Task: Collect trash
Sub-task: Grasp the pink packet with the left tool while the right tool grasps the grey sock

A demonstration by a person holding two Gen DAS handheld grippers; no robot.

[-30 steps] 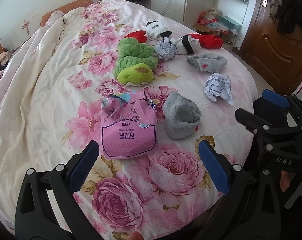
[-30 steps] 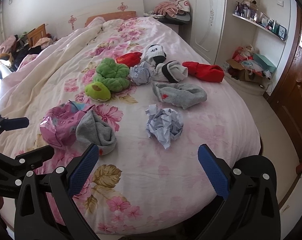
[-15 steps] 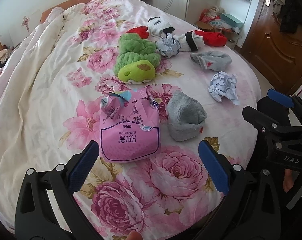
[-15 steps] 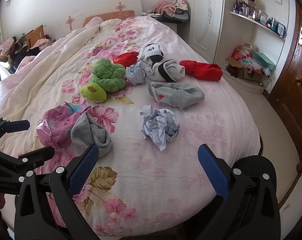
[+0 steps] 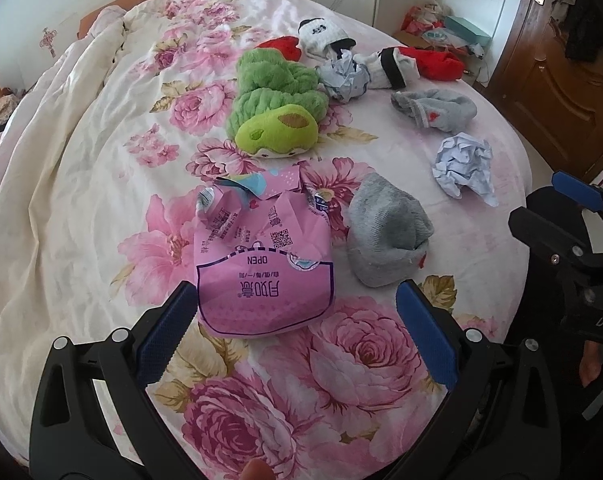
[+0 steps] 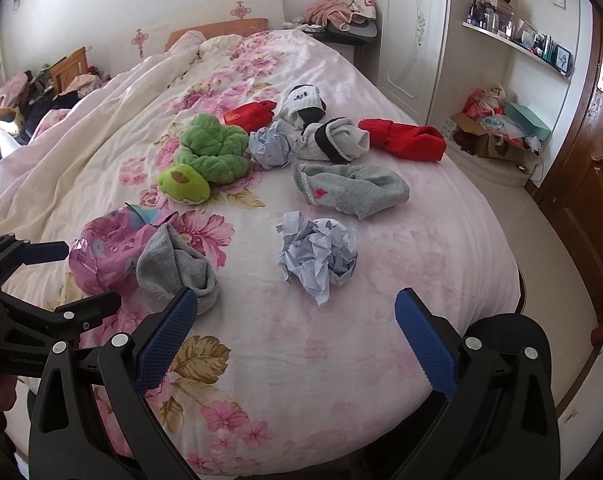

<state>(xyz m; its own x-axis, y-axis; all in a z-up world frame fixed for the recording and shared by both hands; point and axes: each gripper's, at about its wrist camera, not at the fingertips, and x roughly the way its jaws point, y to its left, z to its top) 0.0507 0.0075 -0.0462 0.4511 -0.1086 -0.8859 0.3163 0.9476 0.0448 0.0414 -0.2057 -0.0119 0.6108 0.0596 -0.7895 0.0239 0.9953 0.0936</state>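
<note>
Hovering low over the foot of the bed [image 5: 81,184], the left claw [image 5: 297,332] hangs with its blue fingers spread wide, holding nothing, and the near end of the pink plastic wrapper [image 5: 261,264] lies between them on the flowered quilt. Just to the right of the wrapper sits a grey sock [image 5: 385,232], bunched into a lump and touching the wrapper's edge. The right claw [image 6: 297,336] is likewise wide open and empty, poised above the quilt with a crumpled paper ball [image 6: 319,254] lying ahead of it, apart from both fingers. A second paper ball [image 6: 271,146] rests farther up the bed, pressed between a green plush toy [image 6: 209,156] and a white-and-black sock [image 6: 333,140]. Another grey sock [image 6: 353,188] lies flat between the two paper balls. Two red socks are there too, one [image 6: 251,114] beside the plush toy, the other [image 6: 405,140] near the bed's right edge. From the right claw's view the left claw shows at the far left, its fingers to either side of the wrapper. A cluttered cardboard box [image 6: 489,136] stands on the floor beside the wardrobe.
</note>
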